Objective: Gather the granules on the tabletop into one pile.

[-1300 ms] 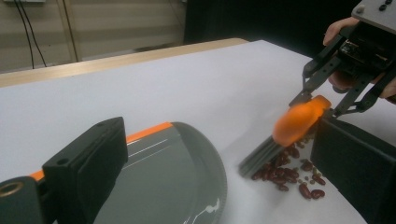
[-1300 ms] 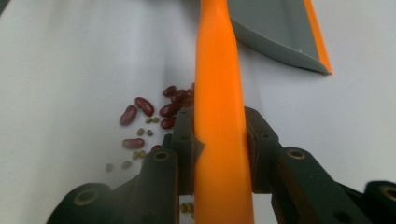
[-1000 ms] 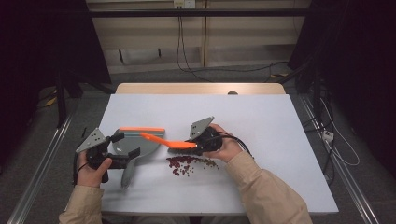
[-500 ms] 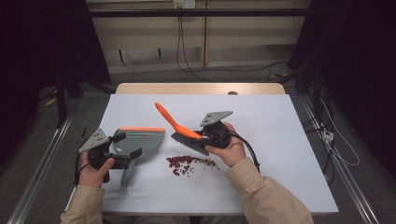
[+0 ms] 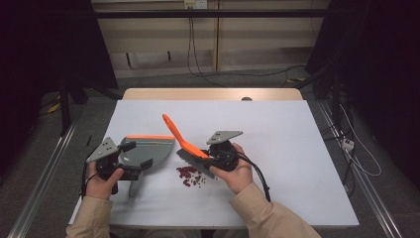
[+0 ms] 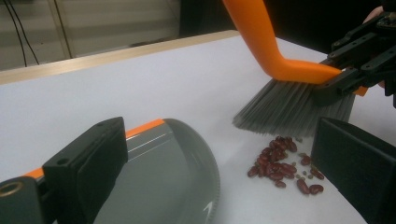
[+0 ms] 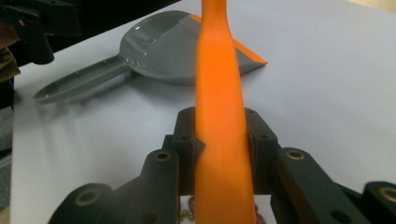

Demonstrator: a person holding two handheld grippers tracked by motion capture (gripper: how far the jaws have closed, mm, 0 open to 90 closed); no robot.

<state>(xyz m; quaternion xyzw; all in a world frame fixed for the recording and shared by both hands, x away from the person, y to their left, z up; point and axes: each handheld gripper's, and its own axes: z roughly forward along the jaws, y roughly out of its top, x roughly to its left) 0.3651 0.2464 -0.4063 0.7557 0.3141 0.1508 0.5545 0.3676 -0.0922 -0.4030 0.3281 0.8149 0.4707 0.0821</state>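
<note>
1. White table [image 5: 297, 148], the landmark.
2. Wooden strip [image 5: 213, 93] along the table's far edge.
3. Cables [image 5: 195, 49] hanging on the wall beyond the table.
4. Metal rail [image 5: 44, 168] on the floor left of the table.

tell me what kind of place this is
Probably a lab or recording workspace, not a home: a bare white table on a concrete floor, cables hanging down the back wall, and dark curtains at the sides.
</note>
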